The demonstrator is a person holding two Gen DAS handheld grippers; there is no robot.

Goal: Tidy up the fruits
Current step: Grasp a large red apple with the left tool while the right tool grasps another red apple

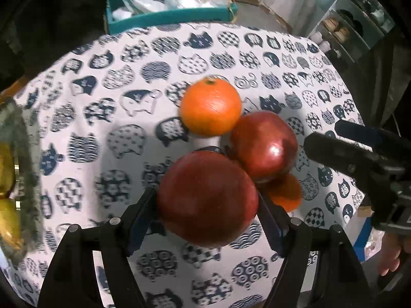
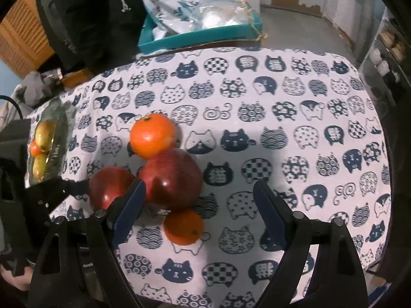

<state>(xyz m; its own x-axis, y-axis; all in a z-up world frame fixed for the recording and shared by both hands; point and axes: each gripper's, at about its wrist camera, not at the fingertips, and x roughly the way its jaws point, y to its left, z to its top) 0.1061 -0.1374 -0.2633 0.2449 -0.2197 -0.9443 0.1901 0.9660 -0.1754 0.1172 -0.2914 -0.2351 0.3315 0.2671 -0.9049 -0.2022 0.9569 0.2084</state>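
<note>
My left gripper [image 1: 208, 200] is shut on a red apple [image 1: 207, 198], which also shows in the right wrist view [image 2: 109, 187]. A second red apple [image 1: 264, 145] [image 2: 172, 179] sits on the cat-print tablecloth [image 2: 282, 128], touching an orange [image 1: 210, 106] [image 2: 152, 134] behind it. A second orange [image 1: 286, 192] [image 2: 183, 227] lies in front of it. My right gripper [image 2: 199, 205] is open and empty, above the cloth beside the second apple; it shows at the right of the left wrist view [image 1: 341, 143].
A glass dish [image 2: 55, 131] at the table's left edge holds yellow-green fruits [image 2: 45, 133] and a small orange one [image 2: 35, 148]. A teal box [image 2: 200, 36] with plastic bags stands beyond the far edge. Shelves [image 1: 357, 25] stand at the far right.
</note>
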